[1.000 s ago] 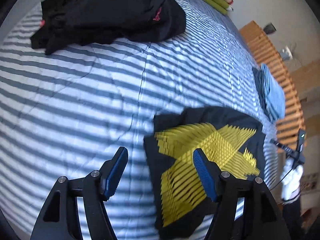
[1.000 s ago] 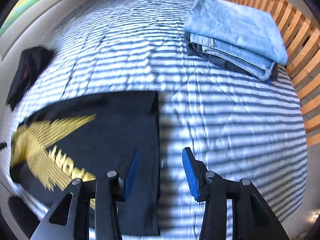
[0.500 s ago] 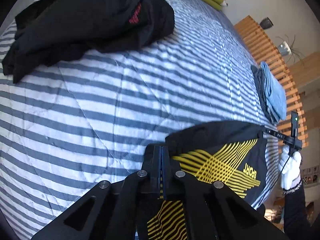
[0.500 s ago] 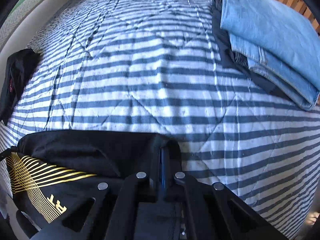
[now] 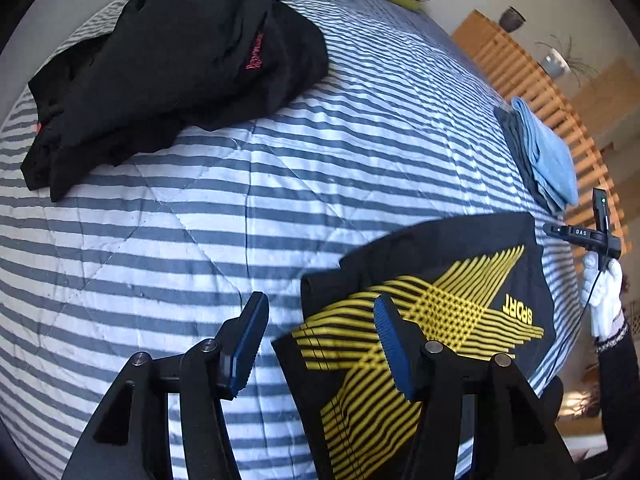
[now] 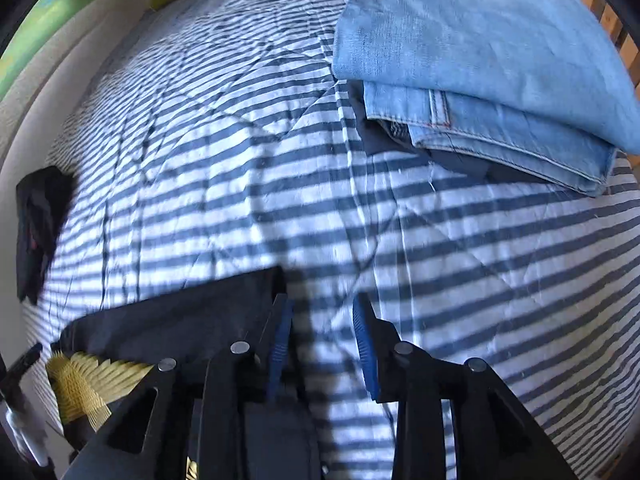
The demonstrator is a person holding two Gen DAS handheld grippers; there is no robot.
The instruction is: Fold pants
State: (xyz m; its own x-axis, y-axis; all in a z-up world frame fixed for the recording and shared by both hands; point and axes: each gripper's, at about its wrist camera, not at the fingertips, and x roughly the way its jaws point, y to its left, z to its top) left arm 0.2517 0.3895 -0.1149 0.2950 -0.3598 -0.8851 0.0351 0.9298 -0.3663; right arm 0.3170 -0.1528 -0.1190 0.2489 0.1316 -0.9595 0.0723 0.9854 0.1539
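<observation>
- The black pants (image 5: 436, 280), yellow-striped print up, lie folded flat on the striped bed (image 5: 200, 220).
- My left gripper (image 5: 320, 344) and right gripper (image 6: 322, 344) have just opened their jaws; both stand spread, pinching nothing.

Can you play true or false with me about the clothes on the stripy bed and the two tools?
1. The black pants with yellow stripes lie on the striped bedcover. True.
2. The left tool is squeezing the pants. False: its jaws have just been opening and nothing is between them.
3. Folded blue jeans sit on the bed. True.
4. The right tool is shut tight. False: its jaws have just been opening, with bedcover showing between them.
5. The crumpled black garment is neatly folded. False: it lies in a heap.
</observation>
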